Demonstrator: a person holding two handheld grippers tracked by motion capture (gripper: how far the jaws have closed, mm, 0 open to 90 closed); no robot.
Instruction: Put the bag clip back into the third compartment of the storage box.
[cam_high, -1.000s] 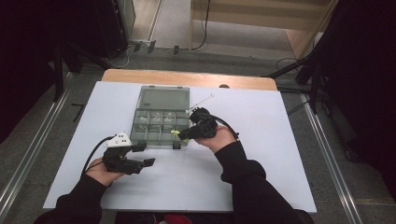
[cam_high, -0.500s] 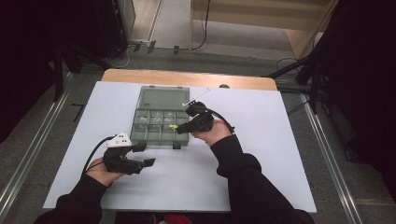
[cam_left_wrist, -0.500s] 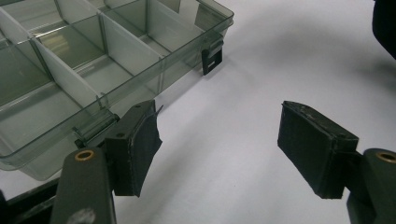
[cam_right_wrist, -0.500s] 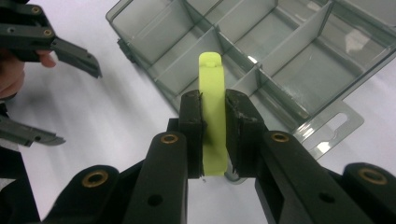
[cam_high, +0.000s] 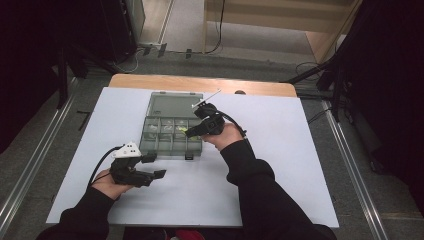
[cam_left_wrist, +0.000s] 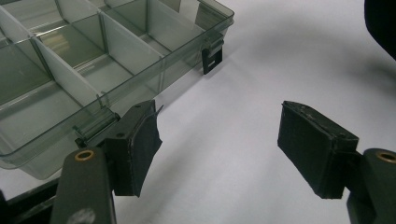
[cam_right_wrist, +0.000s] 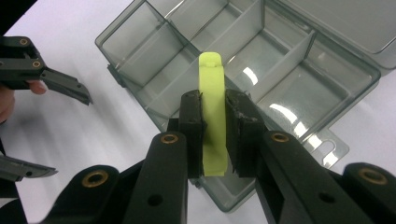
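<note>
A white surface (cam_high: 280, 165) lies across a wooden table, seen from above, with a person's two dark-sleeved forearms reaching in from the near edge. Near the far middle of the surface sits a clear grey compartment box (cam_high: 165, 142), its lid (cam_high: 172, 105) folded open and lying flat behind it; dividers split the box into two rows of small cells. The left gripper (cam_high: 150, 174) rests low just in front of the box's near left corner, its jaws spread wide with nothing between them; in the left gripper view one of them lies against the box's front wall (cam_left_wrist: 140, 77) beside a small hinge, and a black latch (cam_left_wrist: 211, 59) hangs from that wall farther along. The right gripper (cam_high: 192, 131) hovers over the right end of the box, its jaws narrow and clamped on a small yellow-green clip (cam_right_wrist: 213, 116). In the right gripper view the clip stands up between the two jaws, its rounded tip above one of the box's middle cells
</note>
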